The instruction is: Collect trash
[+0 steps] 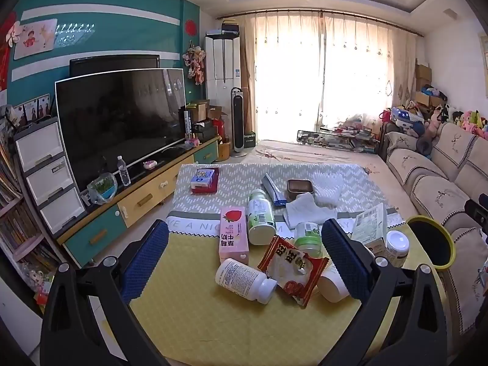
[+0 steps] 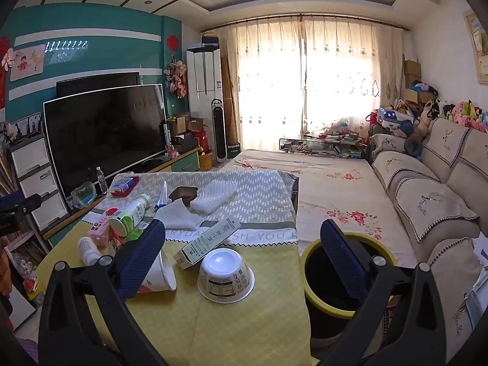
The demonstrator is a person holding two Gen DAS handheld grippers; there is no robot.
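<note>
I have both grippers hovering over the near end of the table [image 1: 195,314], tilted a little downward, and neither has hold of anything. The left gripper [image 1: 244,262] has its blue pads spread as wide as they go; between them, lower on the yellow cloth, lies a cluster of trash. A white pill bottle [image 1: 244,280] lies on its side nearest me, touching a red and white snack wrapper [image 1: 291,271]. Beyond them a pink strawberry milk carton [image 1: 233,235] lies flat, just beside a white and green bottle [image 1: 258,218] also on its side.

The right gripper [image 2: 244,256] is equally wide open. An upturned white instant-noodle bowl [image 2: 225,274] sits between its pads near the table's right edge. A long cardboard box [image 2: 207,241] lies just behind the bowl, and a paper cup [image 2: 158,274] lies tipped over partly behind the left pad.

Toward the far end, on the grey patterned cloth, I see a folded white towel [image 2: 178,215], a dark tray [image 2: 183,193] and a red and blue box [image 1: 205,180] at the far left corner.

The black bin with the yellow rim [image 2: 335,277] stands on the floor just beside the table's right edge, its opening partly behind my right pad.
</note>
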